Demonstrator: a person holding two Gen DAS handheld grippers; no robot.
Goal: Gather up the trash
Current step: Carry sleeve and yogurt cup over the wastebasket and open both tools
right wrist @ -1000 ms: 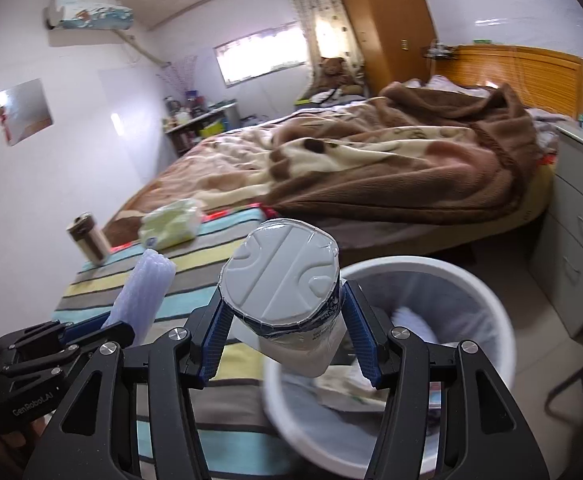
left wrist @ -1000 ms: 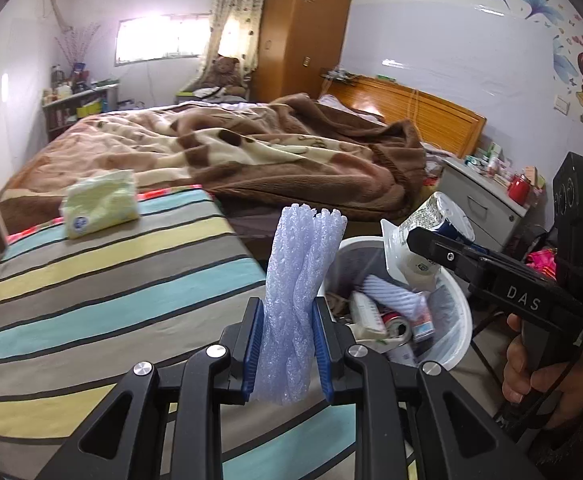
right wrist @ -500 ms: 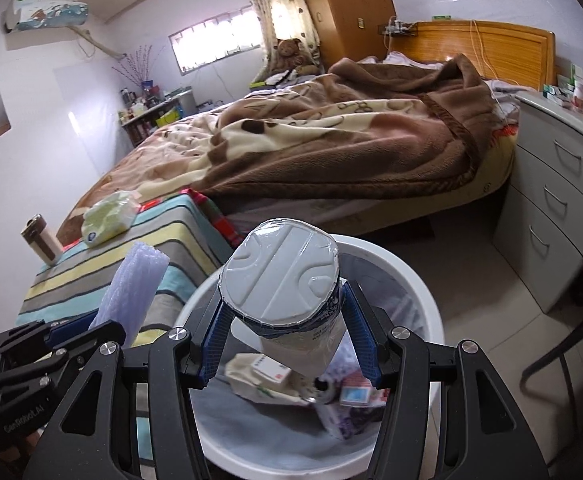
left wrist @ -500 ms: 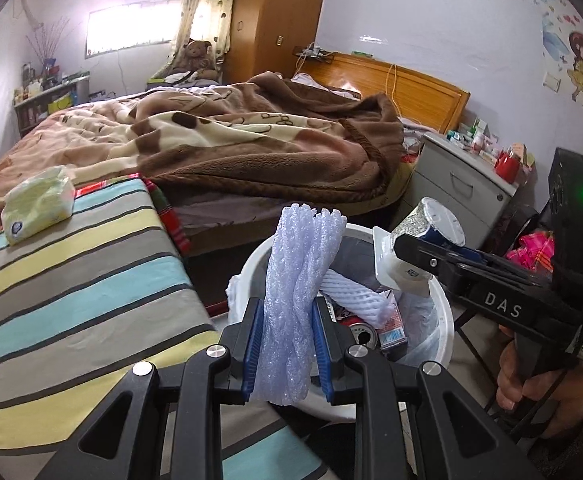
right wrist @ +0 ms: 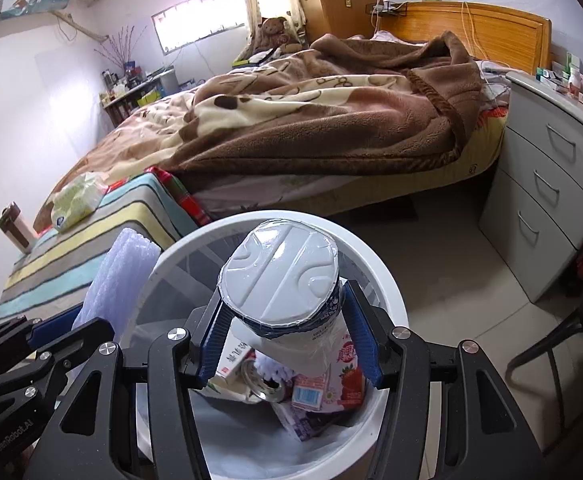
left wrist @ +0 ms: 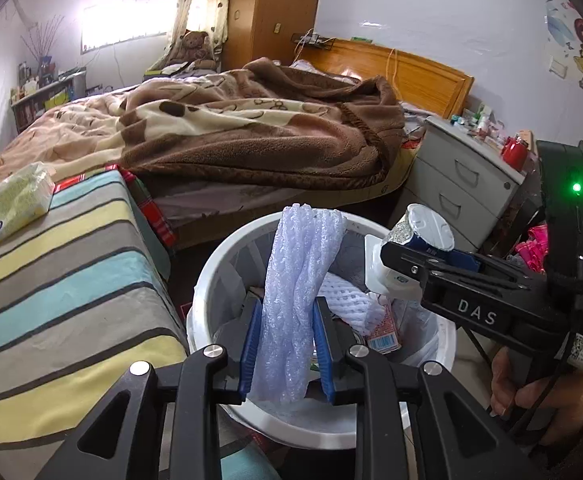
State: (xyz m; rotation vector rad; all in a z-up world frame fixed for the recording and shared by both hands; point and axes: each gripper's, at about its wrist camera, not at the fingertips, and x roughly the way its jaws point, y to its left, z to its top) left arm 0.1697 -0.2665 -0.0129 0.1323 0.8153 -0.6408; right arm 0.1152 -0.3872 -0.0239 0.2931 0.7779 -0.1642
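My left gripper (left wrist: 287, 344) is shut on a pale blue foam net sleeve (left wrist: 299, 276) and holds it upright over the white trash bin (left wrist: 201, 312). My right gripper (right wrist: 287, 344) is shut on a white plastic cup with a foil lid (right wrist: 281, 280) and holds it over the same bin (right wrist: 387, 284). The cup also shows in the left wrist view (left wrist: 415, 240). The foam sleeve shows at the left in the right wrist view (right wrist: 119, 276). Inside the bin lie cartons (right wrist: 331, 388), a can (right wrist: 265, 386) and white foam netting (left wrist: 347, 300).
A striped table cover (left wrist: 59, 280) lies left of the bin, with a green tissue pack (left wrist: 17, 200) on it. A bed with a brown blanket (left wrist: 251, 132) is behind. A grey drawer unit (right wrist: 547, 200) stands to the right. A brown flask (right wrist: 13, 226) stands at the far left.
Both grippers have moved right, off the striped table and over the bin, still holding the foam sleeve and the cup. More of the bin's inside shows now.
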